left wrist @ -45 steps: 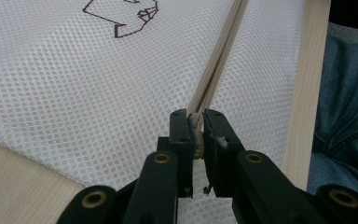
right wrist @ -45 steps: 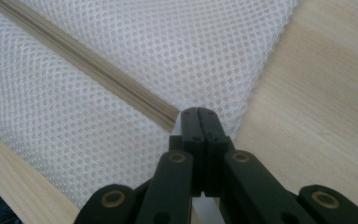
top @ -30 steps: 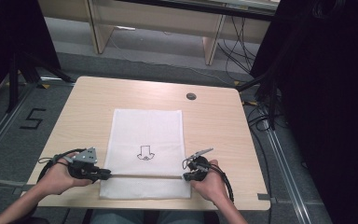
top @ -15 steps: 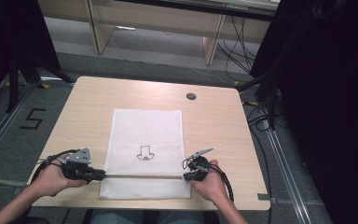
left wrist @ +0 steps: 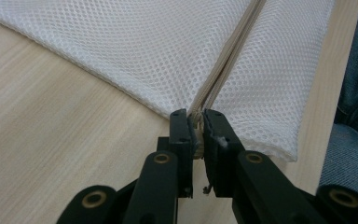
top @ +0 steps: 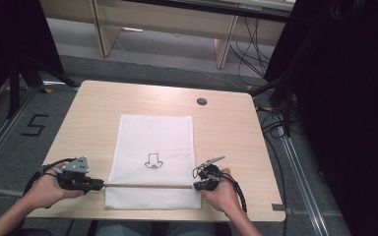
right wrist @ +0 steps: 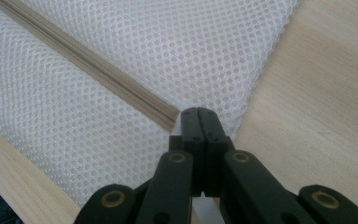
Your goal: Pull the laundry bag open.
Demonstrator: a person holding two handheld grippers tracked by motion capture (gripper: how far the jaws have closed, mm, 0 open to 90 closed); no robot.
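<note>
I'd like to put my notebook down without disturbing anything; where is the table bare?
Bare wood lies beyond the mesh bag, around the grommet hole, and in strips either side. The near edge is crowded: left gripper and right gripper pinch the zipper.

A white mesh bag [top: 152, 162], dotted all over with tiny round holes, is lying on the pale wood-grain table [top: 103, 105]. A beige zipper [top: 147, 186] is running across it near the table's near edge, and a small black arrow drawing [top: 153, 162] is showing at its middle. Both grippers' jaws are showing black.
</note>
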